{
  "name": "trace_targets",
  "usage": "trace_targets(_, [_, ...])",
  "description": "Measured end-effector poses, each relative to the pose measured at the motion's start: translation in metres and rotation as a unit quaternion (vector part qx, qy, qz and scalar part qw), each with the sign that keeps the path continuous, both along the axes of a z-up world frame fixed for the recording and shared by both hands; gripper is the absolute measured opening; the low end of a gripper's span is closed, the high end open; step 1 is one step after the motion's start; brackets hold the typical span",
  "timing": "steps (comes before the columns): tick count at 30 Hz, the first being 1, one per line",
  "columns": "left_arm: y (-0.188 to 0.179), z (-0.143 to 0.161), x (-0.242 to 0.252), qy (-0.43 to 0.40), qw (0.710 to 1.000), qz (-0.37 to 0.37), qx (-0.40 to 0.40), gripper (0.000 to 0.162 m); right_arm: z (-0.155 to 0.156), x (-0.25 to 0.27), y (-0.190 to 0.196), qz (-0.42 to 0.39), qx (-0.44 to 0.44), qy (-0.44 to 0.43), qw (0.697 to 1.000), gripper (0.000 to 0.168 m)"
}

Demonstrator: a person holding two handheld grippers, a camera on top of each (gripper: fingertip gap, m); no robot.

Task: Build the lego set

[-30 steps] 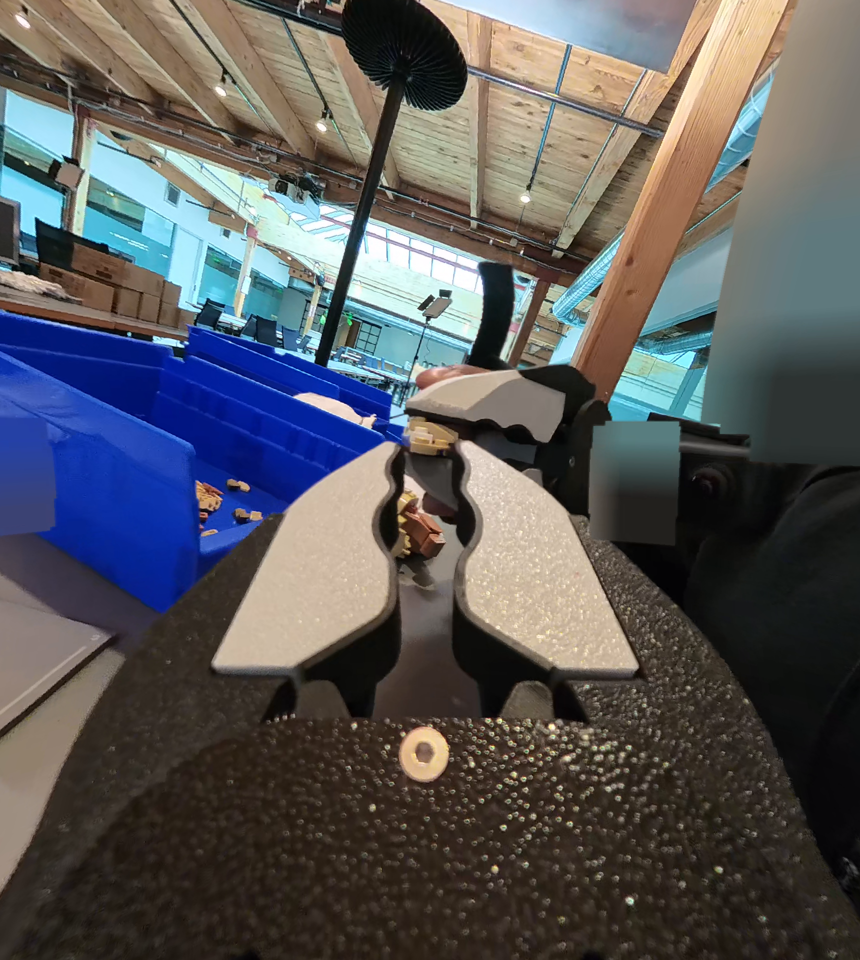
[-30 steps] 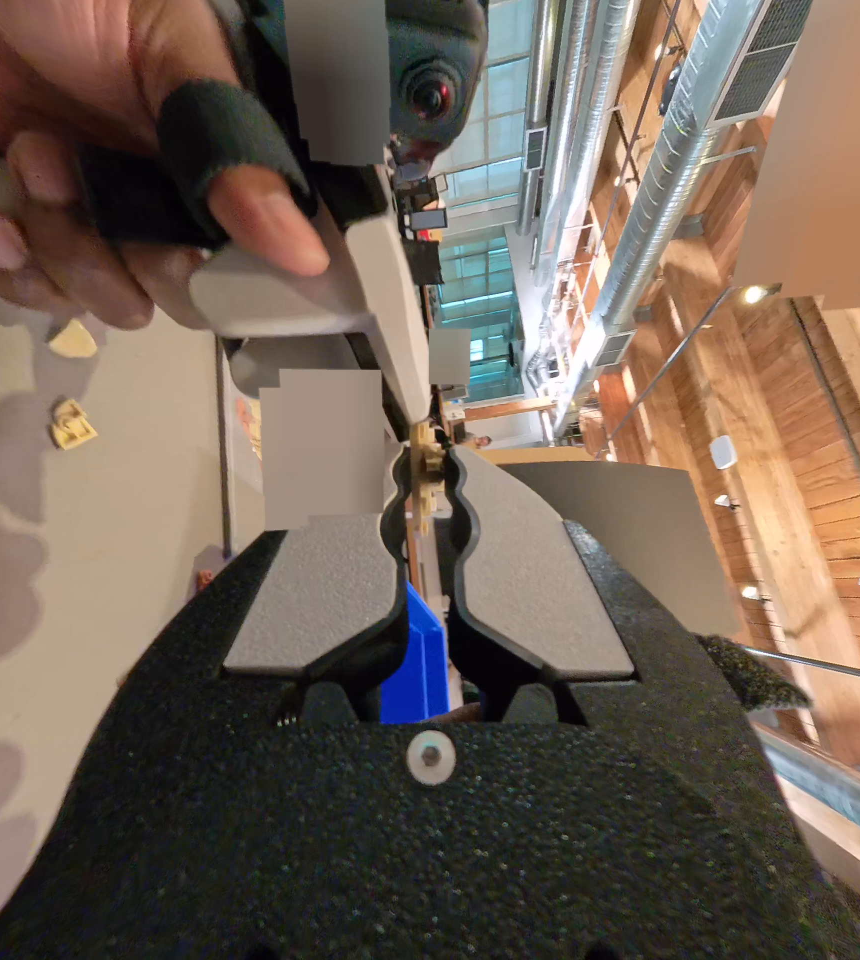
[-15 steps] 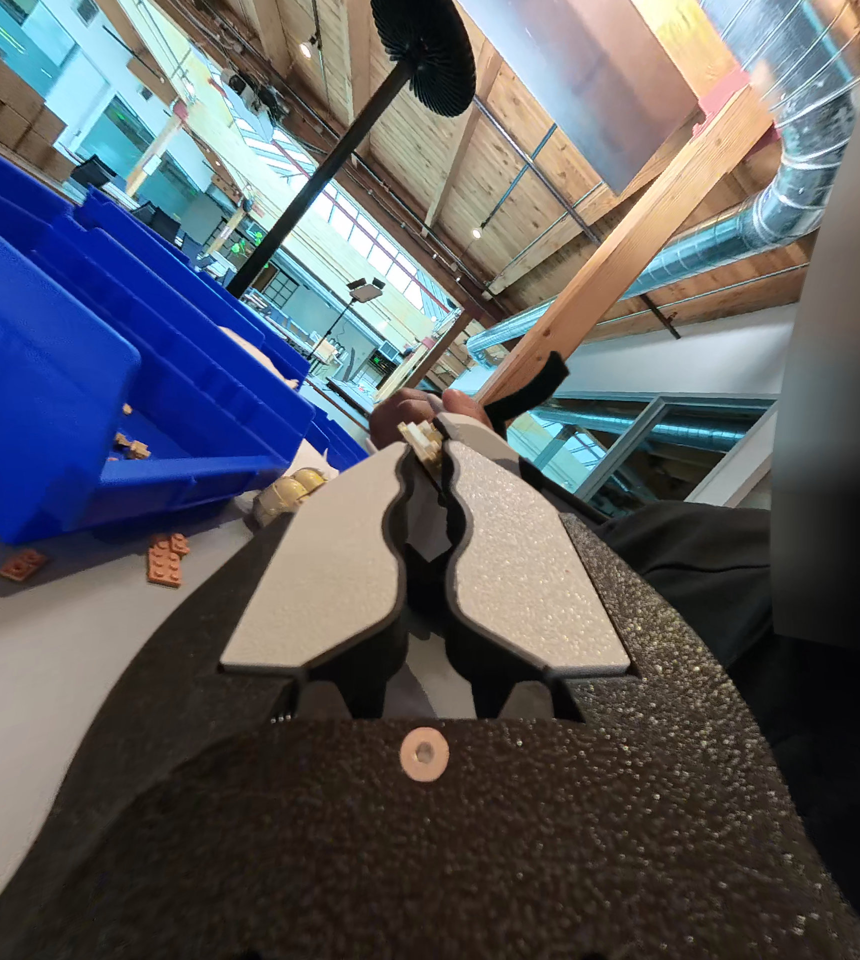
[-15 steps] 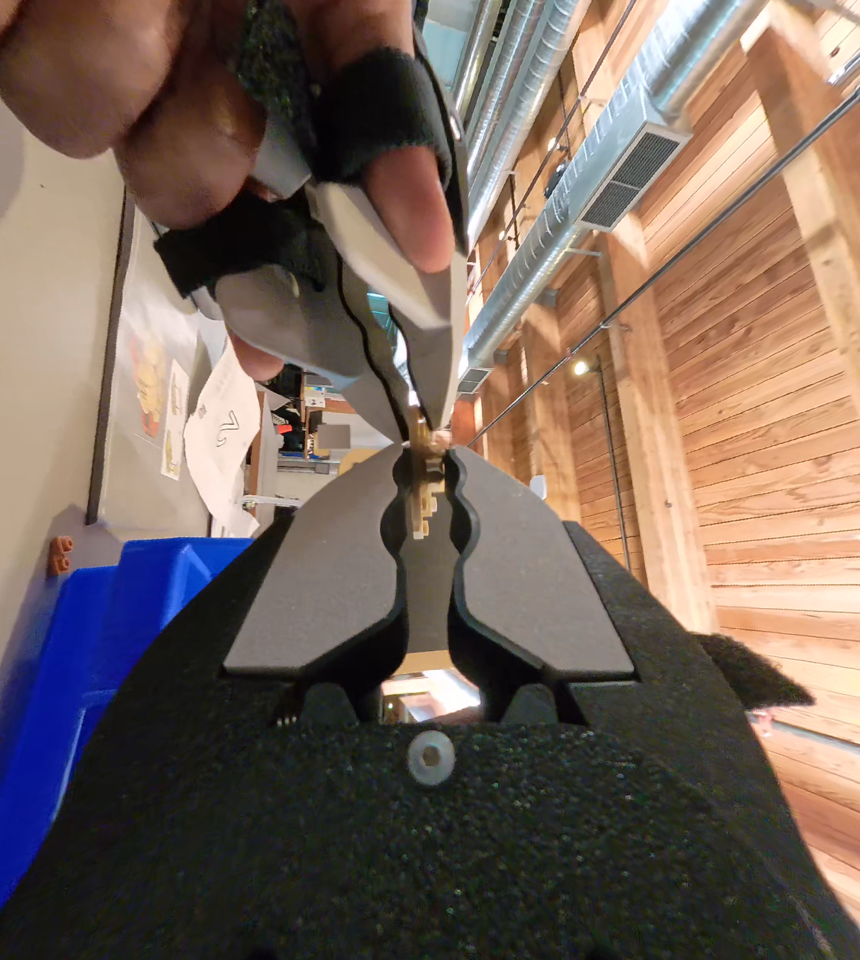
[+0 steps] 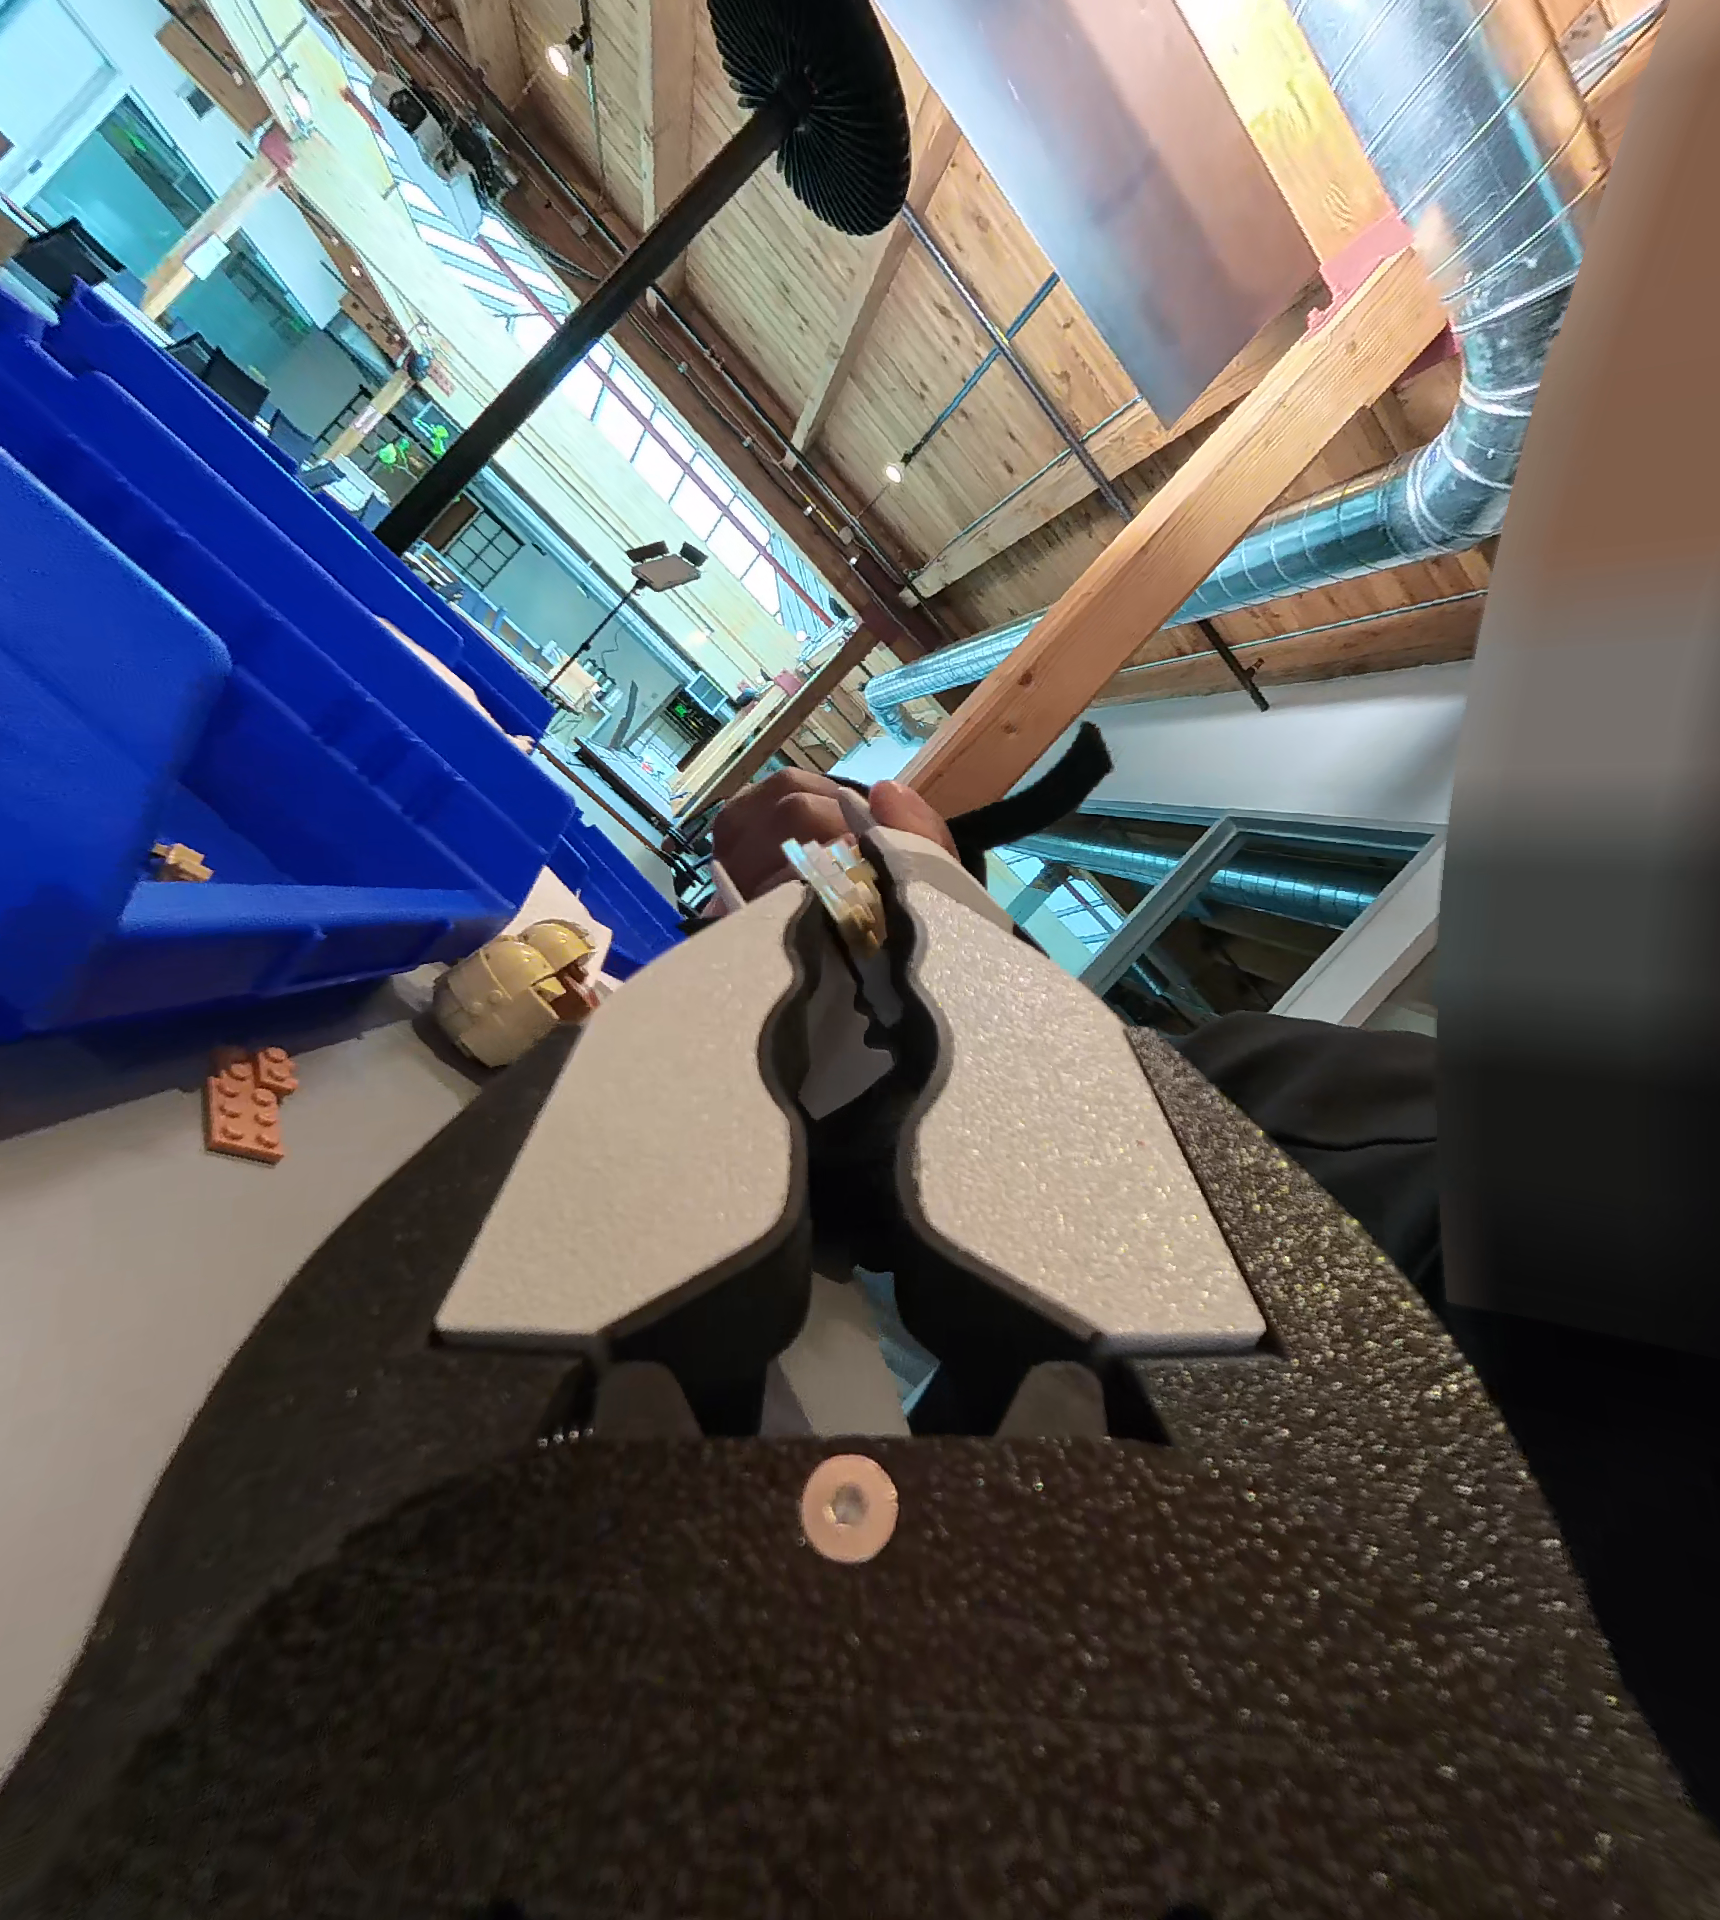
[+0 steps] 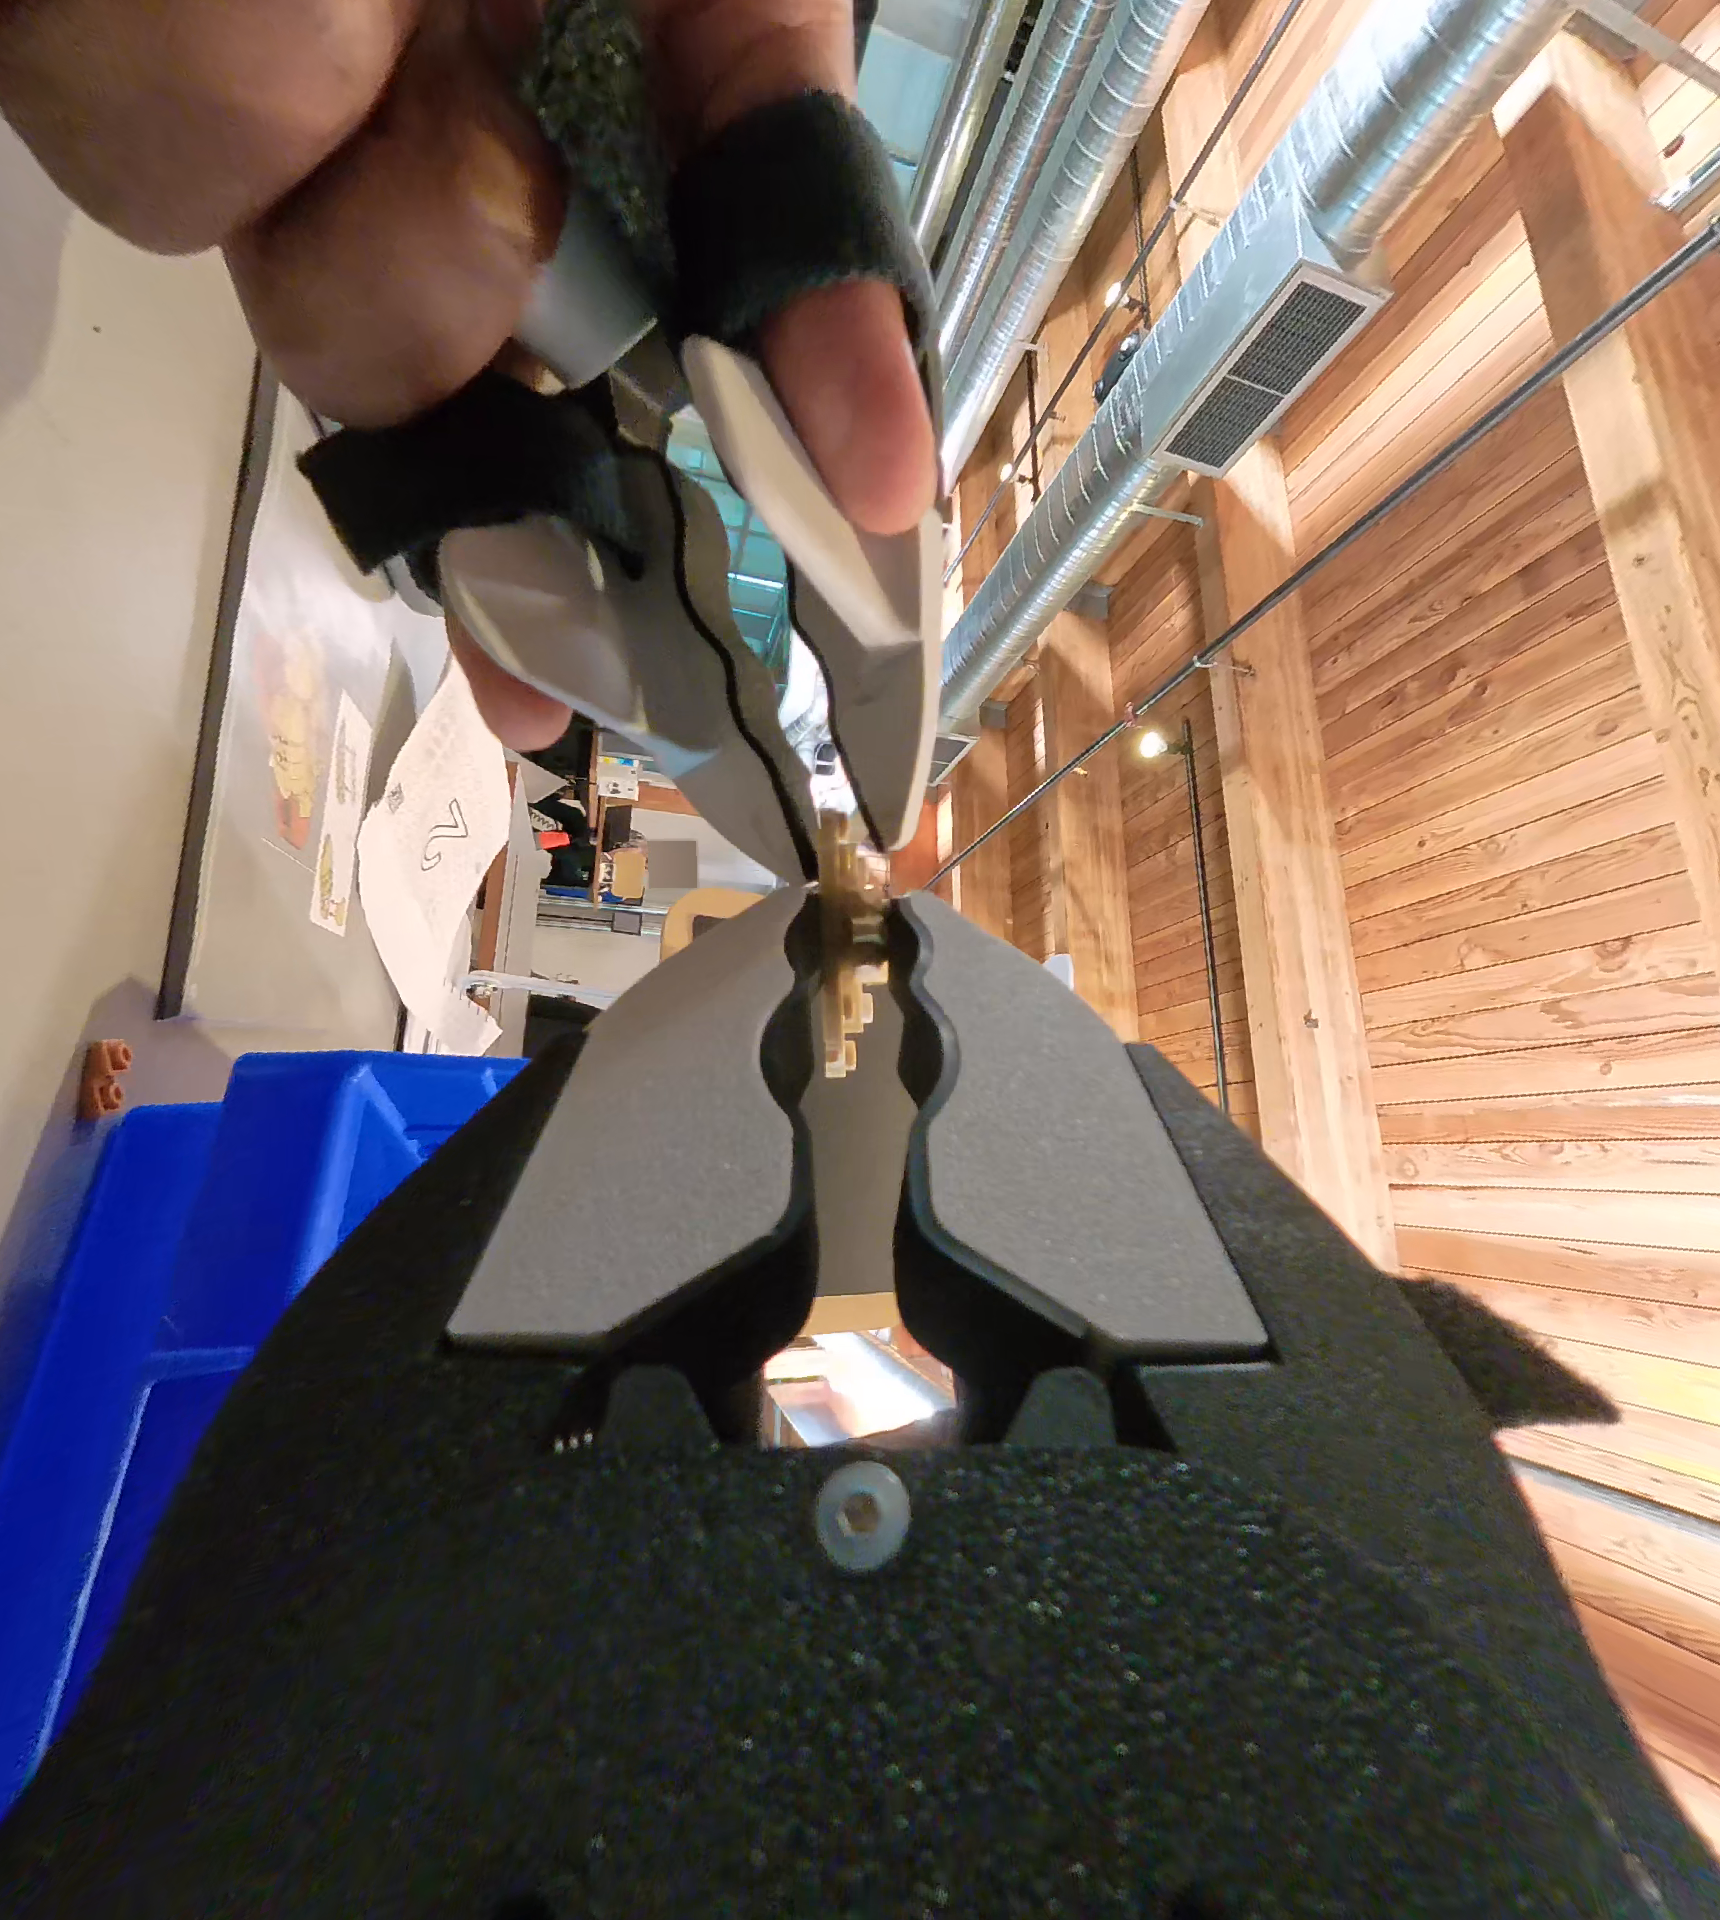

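two grippers, one tan lego piece (image 6: 845,956)

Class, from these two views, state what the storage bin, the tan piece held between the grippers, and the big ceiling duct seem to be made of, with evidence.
Blue bin: likely moulded plastic, glossy, ribbed walls. Tan piece: probably hard plastic, studded, smooth. Duct: seemingly sheet metal, silvery, spiral seams.

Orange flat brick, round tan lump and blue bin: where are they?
Orange flat brick (image 5: 248,1110), left wrist view, studded top.
Round tan lump (image 5: 503,995), left wrist view, domed side.
Blue bin (image 5: 108,790), left wrist view, outer wall.
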State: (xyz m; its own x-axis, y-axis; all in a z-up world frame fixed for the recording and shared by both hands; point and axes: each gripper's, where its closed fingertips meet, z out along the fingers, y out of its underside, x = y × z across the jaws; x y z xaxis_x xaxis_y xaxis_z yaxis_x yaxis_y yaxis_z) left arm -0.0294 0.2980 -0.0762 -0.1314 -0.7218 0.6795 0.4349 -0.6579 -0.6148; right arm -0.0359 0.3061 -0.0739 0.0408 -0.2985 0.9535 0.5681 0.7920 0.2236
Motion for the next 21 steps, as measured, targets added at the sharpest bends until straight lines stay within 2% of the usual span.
trace_targets(7, [-0.003,-0.004,0.005,0.028,1.000,-0.010,-0.003,0.012,-0.001,0.001,0.003,-0.013,0.036,-0.006,0.999,0.011])
trace_targets(21, [0.003,-0.011,0.000,0.027,0.999,0.005,-0.032,0.007,-0.007,-0.003,0.003,-0.014,0.094,-0.015,0.995,0.012])
